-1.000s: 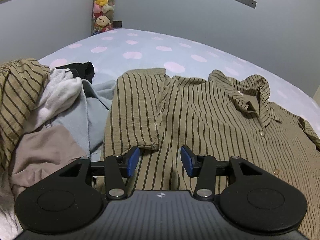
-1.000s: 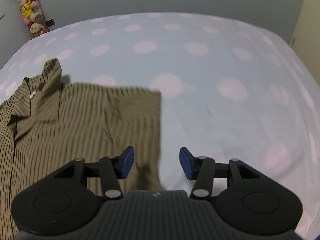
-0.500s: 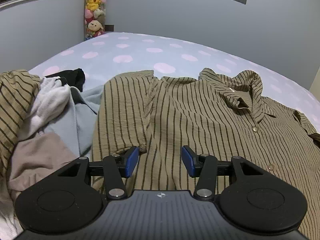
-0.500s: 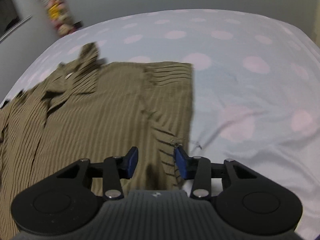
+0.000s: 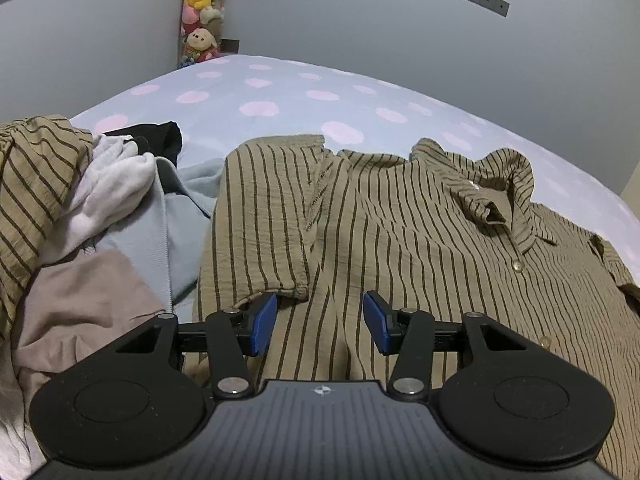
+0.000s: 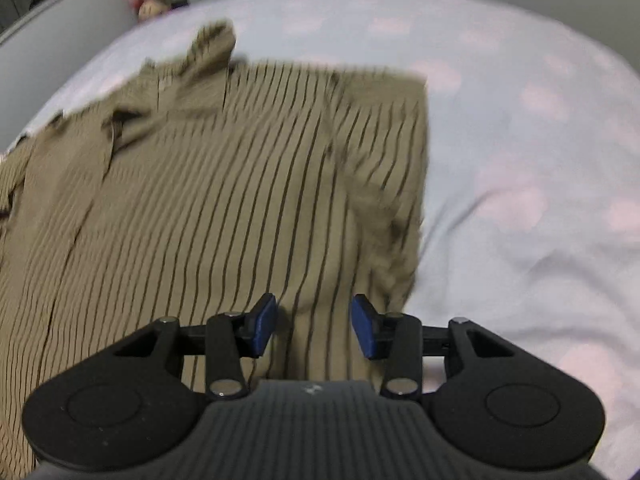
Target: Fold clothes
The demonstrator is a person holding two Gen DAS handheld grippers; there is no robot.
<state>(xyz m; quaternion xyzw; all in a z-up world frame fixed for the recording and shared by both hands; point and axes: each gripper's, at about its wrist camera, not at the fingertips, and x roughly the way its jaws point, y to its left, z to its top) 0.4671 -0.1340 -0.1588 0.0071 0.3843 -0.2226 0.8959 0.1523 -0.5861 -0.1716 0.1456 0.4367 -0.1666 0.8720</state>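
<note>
Shirt flat on bed, buttons up. My left claw spread over its sleeve; my right claw spread over opposite edge. Pile beside shirt.

The striped shirt is a crinkled, matt woven cloth with glossy plastic-looking buttons. Left of it, the pile of clothes shows soft fleecy white and smooth grey knit. The polka-dot bedsheet is smooth matt cotton-like cloth. The left gripper is matt black plastic with blue rubbery pads.
</note>
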